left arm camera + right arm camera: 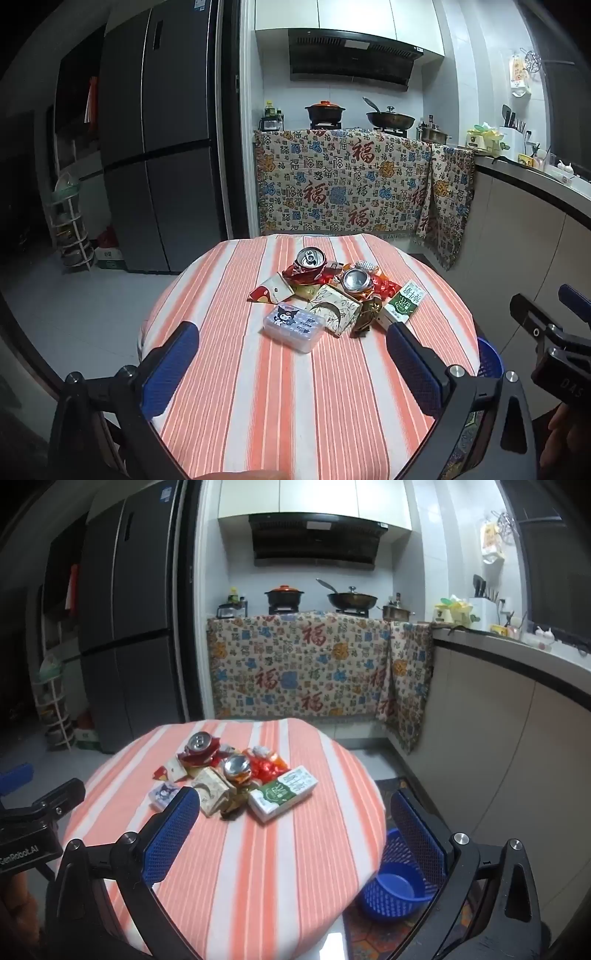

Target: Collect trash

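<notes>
A heap of trash lies on the round table with the orange-striped cloth [258, 406] [258, 867]. In it are two crushed cans [310, 258] [236, 766], a green-and-white drink carton [404, 304] [282, 794], a clear plastic box with a cartoon figure [293, 326] [162, 794], a beige paper pack [334, 310] [212, 788] and shiny red wrappers [266, 766]. My left gripper [291, 328] [40, 779] hovers open short of the plastic box. My right gripper [294, 795] [543, 299] hangs open above the table's near right side, holding nothing.
A blue mesh basket [395, 890] [489, 358] stands on the floor at the table's right edge. Behind the table are a tall grey fridge [155, 147], a cloth-draped stove counter [347, 184] with pots, and a long counter [517, 701] on the right.
</notes>
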